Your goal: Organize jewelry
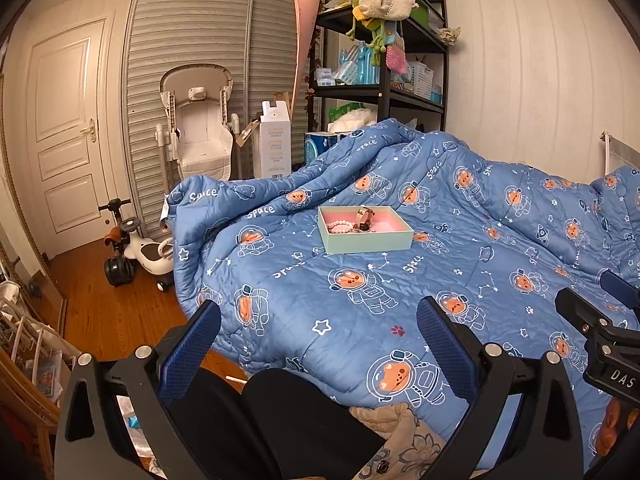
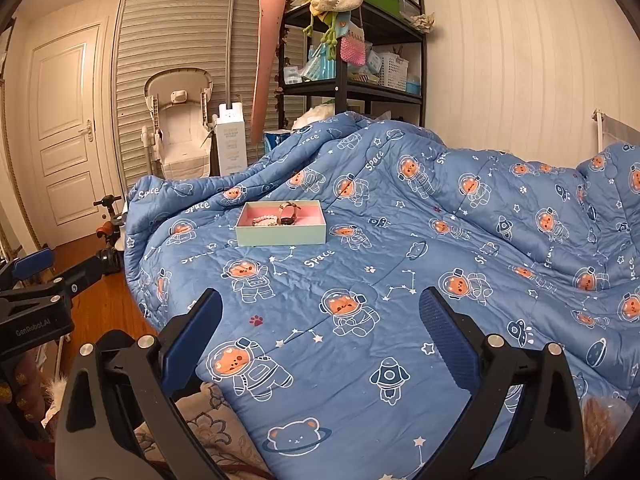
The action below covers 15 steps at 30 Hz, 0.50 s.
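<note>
Bedroom, blue astronaut-print quilt [image 2: 400, 280]; mint cardboard box with pink lining [image 2: 280, 232] well ahead. Left tool [image 1: 318, 344], right tool [image 2: 320, 332] wide open, empty. Approach box slowly, low; soft quilt tips it.

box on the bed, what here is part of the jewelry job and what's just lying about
Part of the job:
- mint box with pink lining
- pink bead bracelet in it
- watch in it

Just lying about:
- blue space quilt
- high chair
- ride-on toy
- black shelf unit
</note>
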### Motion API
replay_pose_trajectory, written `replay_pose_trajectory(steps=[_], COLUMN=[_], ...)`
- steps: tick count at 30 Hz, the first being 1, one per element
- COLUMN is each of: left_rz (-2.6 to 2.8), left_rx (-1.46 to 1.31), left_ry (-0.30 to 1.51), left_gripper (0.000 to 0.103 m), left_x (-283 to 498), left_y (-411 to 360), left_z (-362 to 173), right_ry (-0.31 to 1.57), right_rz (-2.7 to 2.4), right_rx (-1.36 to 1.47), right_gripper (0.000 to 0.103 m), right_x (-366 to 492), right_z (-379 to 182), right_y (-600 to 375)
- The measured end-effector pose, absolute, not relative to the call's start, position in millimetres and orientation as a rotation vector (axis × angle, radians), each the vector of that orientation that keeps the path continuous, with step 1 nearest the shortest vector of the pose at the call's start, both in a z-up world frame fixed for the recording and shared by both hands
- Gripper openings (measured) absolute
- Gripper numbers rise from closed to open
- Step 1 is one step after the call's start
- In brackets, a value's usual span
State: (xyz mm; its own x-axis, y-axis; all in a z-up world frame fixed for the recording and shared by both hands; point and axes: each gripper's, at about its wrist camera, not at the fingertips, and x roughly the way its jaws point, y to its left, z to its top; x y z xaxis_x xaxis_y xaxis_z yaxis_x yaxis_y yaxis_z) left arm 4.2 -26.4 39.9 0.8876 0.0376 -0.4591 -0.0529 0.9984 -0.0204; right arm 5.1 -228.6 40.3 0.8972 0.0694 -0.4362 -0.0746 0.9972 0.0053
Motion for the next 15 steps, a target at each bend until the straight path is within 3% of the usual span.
replay_pose_trajectory(steps=[15], left_rz=[0.042], left_rx=[-0.028], left_ry=[0.475], left_gripper=[0.096], left_x=[4.0], left_y=[-27.3], left_z=[38.4], right_ry=[0.453], right_rz=[0.077], right_rx=[-0.015], right_gripper=[0.097], right_x=[4.7], right_z=[39.2], right_y=[-227.9])
